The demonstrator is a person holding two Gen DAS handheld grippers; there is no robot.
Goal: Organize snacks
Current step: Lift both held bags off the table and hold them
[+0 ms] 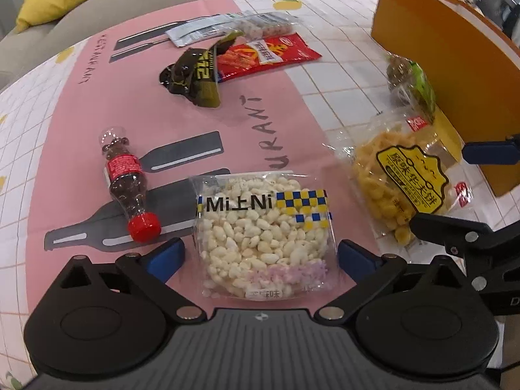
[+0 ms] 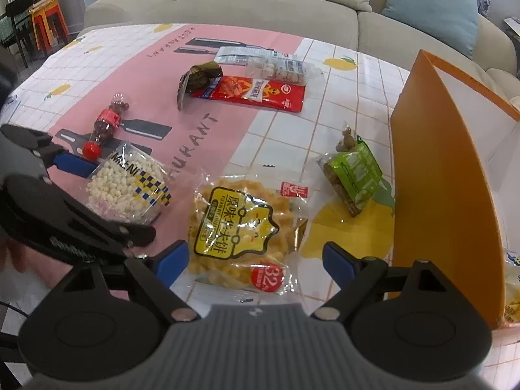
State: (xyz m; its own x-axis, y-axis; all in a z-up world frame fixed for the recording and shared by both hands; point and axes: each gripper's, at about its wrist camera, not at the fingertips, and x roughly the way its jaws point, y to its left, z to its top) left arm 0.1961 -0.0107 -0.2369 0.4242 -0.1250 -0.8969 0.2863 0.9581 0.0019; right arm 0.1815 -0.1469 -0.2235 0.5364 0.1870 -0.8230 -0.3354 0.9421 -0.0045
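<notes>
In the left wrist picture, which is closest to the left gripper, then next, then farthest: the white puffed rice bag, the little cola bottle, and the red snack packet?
1. The white puffed rice bag: lying right between the open fingers of the left gripper.
2. The little cola bottle: on its side, just left of the bag.
3. The red snack packet: far back across the pink cloth.

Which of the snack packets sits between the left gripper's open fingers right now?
The clear packet of white puffed rice with the yellow-and-blue checked label. It lies between the left gripper fingers, untouched; the other packets lie off to the side or farther away.
</notes>
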